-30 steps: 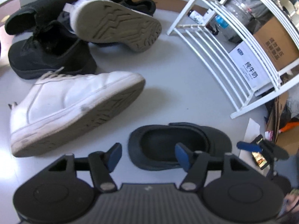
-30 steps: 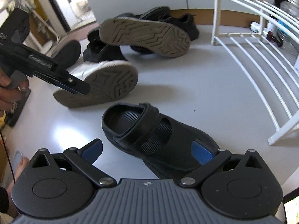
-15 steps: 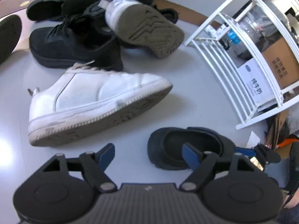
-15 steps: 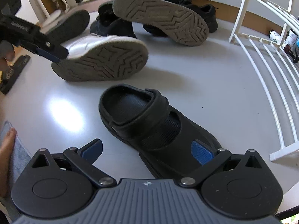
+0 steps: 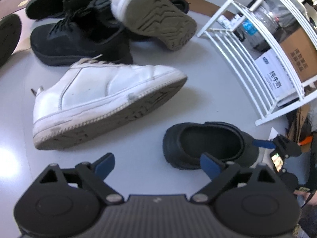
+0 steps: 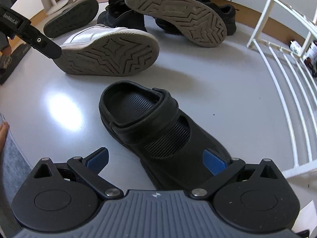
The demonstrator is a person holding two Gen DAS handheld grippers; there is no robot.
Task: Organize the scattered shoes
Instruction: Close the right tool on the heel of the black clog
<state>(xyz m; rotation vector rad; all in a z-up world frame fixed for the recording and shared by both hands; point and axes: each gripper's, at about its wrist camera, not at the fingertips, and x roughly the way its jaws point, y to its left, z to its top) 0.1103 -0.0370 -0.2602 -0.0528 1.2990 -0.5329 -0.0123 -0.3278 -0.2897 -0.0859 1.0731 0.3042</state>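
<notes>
One black clog [image 6: 154, 127], upright, toe twd right gripper [image 6: 156, 160]

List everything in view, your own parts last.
black clog: one, black, upright on the floor in front of the rack
white sneakers: two, white with tan soles; one on its side beside the clog, one tipped sole-out on the black pile
black shoes: at least four, black, heaped at the back, one sole-up to the left
rack: one, white wire, at the right
cardboard box: one, brown, behind the rack
carton: one, white, beside the box
bottle: one, clear with a blue label, behind the rack
floor: pale grey
left tongs: black with blue pads, opening, gripping nothing
right tongs: same colours, open over the clog's front
</notes>
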